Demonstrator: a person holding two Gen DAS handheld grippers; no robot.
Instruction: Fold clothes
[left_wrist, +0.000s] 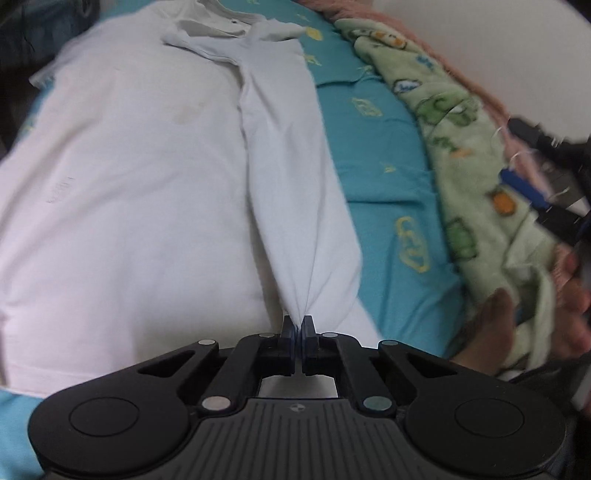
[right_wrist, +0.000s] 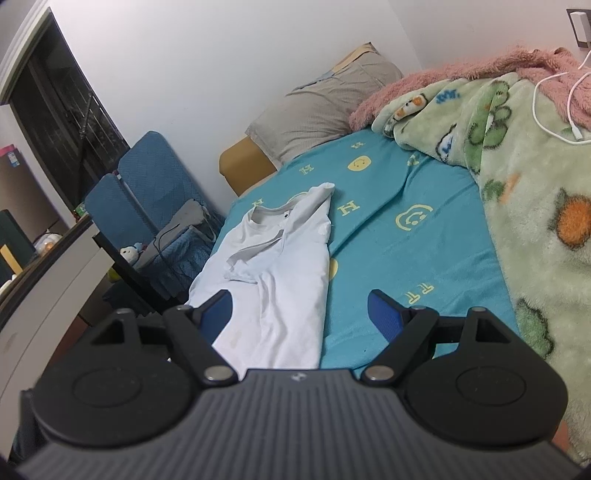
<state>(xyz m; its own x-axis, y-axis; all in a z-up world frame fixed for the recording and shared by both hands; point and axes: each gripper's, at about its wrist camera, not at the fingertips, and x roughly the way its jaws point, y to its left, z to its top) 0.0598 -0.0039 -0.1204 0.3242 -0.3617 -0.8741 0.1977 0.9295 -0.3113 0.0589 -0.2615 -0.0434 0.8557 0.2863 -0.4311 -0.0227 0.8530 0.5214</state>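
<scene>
white T-shirt lies flat on the bed's teal sheet | our left gripper pinches its gathered lower edge, likely to carry that side over | our right gripper waits wide, empty, above the hem

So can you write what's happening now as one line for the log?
task: fold clothes | left gripper: shut on white shirt edge | right gripper: open, empty | shirt lies on blue bedsheet
</scene>
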